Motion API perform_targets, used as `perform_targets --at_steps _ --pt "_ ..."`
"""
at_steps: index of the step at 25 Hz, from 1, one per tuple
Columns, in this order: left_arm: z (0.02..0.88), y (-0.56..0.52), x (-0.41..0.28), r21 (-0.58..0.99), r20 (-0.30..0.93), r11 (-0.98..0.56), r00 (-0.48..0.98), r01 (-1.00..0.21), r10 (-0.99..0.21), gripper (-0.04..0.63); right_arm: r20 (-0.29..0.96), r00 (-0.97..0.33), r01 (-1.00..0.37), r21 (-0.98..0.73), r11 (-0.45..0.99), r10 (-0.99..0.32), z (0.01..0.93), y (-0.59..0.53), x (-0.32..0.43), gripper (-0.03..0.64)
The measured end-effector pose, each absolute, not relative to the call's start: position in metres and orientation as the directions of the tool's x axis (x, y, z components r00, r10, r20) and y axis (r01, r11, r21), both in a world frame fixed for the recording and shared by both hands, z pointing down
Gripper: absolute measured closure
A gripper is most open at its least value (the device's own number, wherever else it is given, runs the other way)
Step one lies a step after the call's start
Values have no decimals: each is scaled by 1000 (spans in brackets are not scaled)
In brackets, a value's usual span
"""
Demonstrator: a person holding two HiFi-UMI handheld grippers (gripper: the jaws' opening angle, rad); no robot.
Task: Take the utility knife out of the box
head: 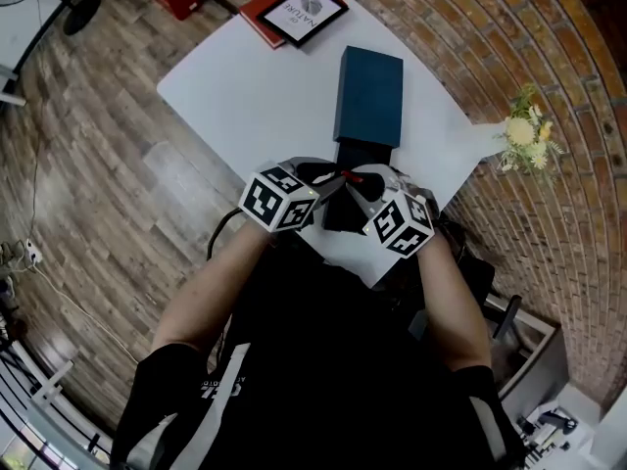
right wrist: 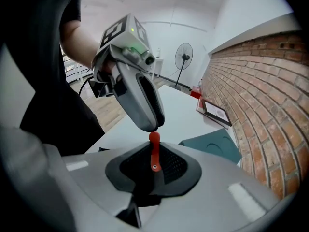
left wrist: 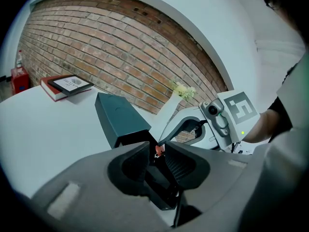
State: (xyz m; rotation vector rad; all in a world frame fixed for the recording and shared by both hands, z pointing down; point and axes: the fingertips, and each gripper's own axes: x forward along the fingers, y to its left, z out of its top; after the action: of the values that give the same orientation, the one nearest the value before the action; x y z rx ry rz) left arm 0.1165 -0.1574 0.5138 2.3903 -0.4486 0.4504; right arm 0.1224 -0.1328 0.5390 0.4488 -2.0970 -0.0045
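Observation:
In the right gripper view my right gripper (right wrist: 153, 154) is shut on a thin red utility knife (right wrist: 154, 146), whose rounded end sticks out past the pads and meets the tip of my left gripper (right wrist: 140, 98). In the left gripper view my left gripper (left wrist: 157, 153) has its jaws close together on a black case (left wrist: 161, 187), with the red knife (left wrist: 158, 150) showing at the tips. The head view shows both grippers (head: 328, 186) (head: 367, 192) tip to tip above the table's near edge, the knife (head: 351, 176) between them. The dark teal box (head: 369, 94) lies behind on the table.
The white table (head: 255, 96) carries a framed card on a red book (head: 299, 10) at its far corner. A vase of flowers (head: 524, 140) stands at the right by the curved brick wall. A fan and wooden floor lie to the left.

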Motion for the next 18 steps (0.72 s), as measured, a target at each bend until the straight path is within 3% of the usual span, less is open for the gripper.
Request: perform_targets --at_steps 9,14,18 --pt "506 -156 126 560 411 -728 895 -397 -172 494 765 -510 -315 260 913 -393 518 -133 122 563" --pt "495 -154 132 583 377 -725 913 -366 -159 561 746 -514 -318 293 902 -424 510 -134 125 563" --pt "490 -154 133 570 372 -736 913 -365 -165 577 723 -520 -339 313 887 -454 504 -136 128 587"
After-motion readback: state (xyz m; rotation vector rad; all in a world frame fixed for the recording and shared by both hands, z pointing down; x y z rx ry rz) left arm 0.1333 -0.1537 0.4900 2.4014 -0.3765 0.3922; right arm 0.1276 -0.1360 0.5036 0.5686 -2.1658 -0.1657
